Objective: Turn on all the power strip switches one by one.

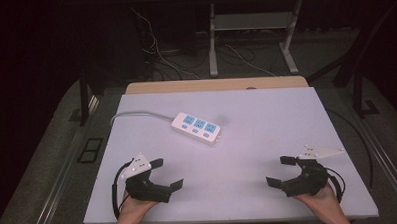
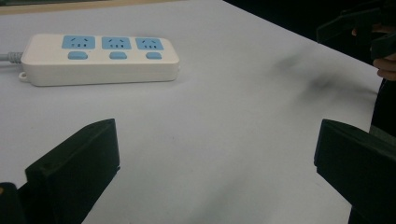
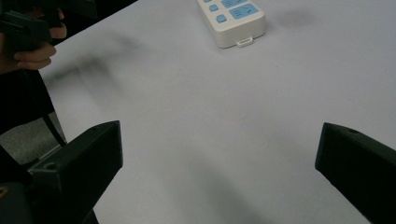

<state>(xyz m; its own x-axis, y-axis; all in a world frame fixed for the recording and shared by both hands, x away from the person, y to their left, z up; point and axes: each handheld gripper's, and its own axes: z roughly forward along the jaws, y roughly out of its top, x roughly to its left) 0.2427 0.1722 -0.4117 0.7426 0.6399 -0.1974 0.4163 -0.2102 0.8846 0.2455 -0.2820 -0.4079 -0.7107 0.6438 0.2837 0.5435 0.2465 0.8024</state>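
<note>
A white power strip (image 1: 196, 127) with three blue sockets lies near the middle of the white table (image 1: 266, 114), its grey cable (image 1: 136, 114) running off to the left. My left gripper (image 1: 167, 173) rests at the near left, jaws wide apart and empty. My right gripper (image 1: 281, 170) rests at the near right, also open and empty. The left gripper view has the strip (image 2: 100, 58) ahead to the left of its jaws. In the right gripper view one end of the strip (image 3: 233, 16) lies at the top.
A wooden strip (image 1: 215, 85) edges the table's far side. Beyond it stand desk legs (image 1: 212, 41) and loose cables on a grey floor. Bare tabletop lies between the two grippers and around the strip.
</note>
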